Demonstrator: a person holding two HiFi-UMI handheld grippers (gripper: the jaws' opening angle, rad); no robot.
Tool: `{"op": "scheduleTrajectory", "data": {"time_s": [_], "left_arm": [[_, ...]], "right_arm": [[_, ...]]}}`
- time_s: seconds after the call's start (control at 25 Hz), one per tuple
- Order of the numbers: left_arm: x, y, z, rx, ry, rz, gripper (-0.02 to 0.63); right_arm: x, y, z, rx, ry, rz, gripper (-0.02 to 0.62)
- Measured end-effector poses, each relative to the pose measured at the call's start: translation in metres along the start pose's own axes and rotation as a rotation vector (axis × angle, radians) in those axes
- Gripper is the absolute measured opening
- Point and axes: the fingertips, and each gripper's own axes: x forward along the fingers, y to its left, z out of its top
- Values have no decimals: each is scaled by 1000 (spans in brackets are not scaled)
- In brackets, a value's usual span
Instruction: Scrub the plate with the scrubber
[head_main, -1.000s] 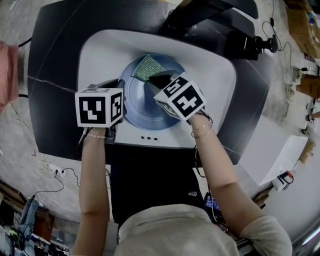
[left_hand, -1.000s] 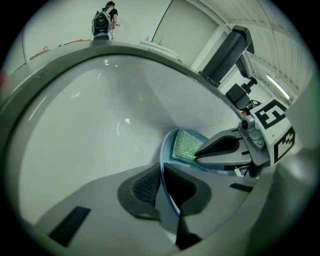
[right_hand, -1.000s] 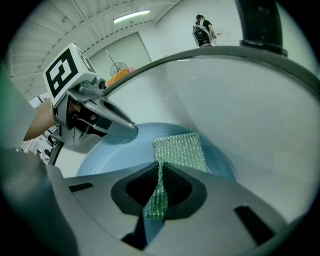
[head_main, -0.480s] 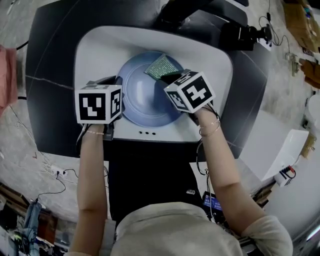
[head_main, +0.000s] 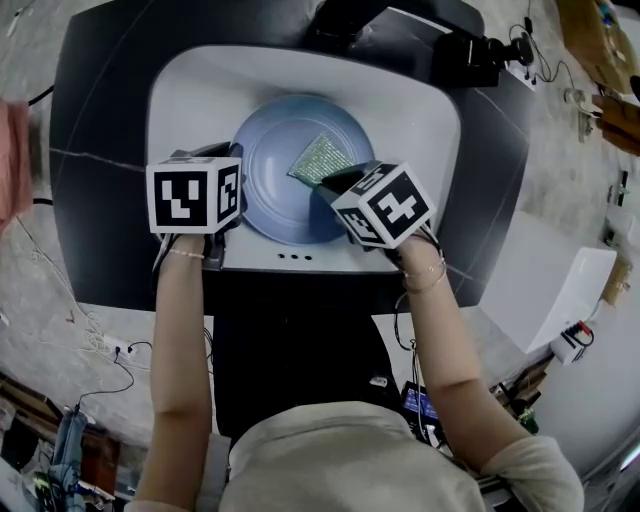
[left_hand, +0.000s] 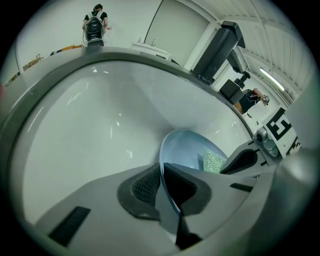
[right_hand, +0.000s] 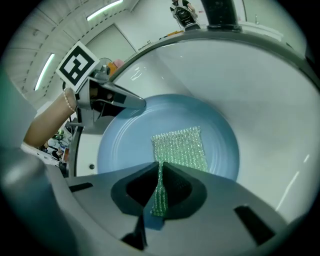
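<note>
A light blue plate (head_main: 285, 170) lies in the white sink (head_main: 200, 85). My left gripper (head_main: 232, 195) is shut on the plate's left rim (left_hand: 165, 172). A glittery green scrubber (head_main: 320, 158) lies flat on the plate's right half, and my right gripper (head_main: 322, 185) is shut on its near edge. The right gripper view shows the scrubber (right_hand: 181, 147) spread over the plate (right_hand: 130, 140) with its edge pinched between the jaws (right_hand: 159, 187). The left gripper view shows the scrubber (left_hand: 215, 161) beside the right gripper's jaw.
The sink sits in a dark countertop (head_main: 100, 120). A black faucet or fixture (head_main: 400, 25) stands behind the basin. Three small holes (head_main: 291, 257) mark the sink's near rim. A white box (head_main: 555, 300) lies to the right.
My right gripper has dragged the scrubber from the plate's far rim toward the near right part of the plate. The left gripper has kept its hold on the rim.
</note>
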Motion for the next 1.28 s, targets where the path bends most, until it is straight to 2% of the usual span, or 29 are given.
{"op": "scheduleTrajectory", "data": {"time_s": [0.2, 0.36, 0.72, 0.92, 1.28], "left_arm": [[0, -2, 0, 19, 11, -11, 40], [-1, -3, 1, 23, 15, -15, 40], [-1, -5, 2, 19, 19, -11, 40], [0, -4, 1, 23, 26, -1, 40], [-3, -2, 4, 13, 17, 19, 40]], "right_arm": [[-1, 21, -8, -24, 19, 21, 38], [-1, 36, -8, -7, 12, 88, 38], [3, 72, 13, -47, -3, 219, 40], [10, 83, 22, -83, 0, 256, 40], [22, 78, 47, 20, -90, 261, 40]]}}
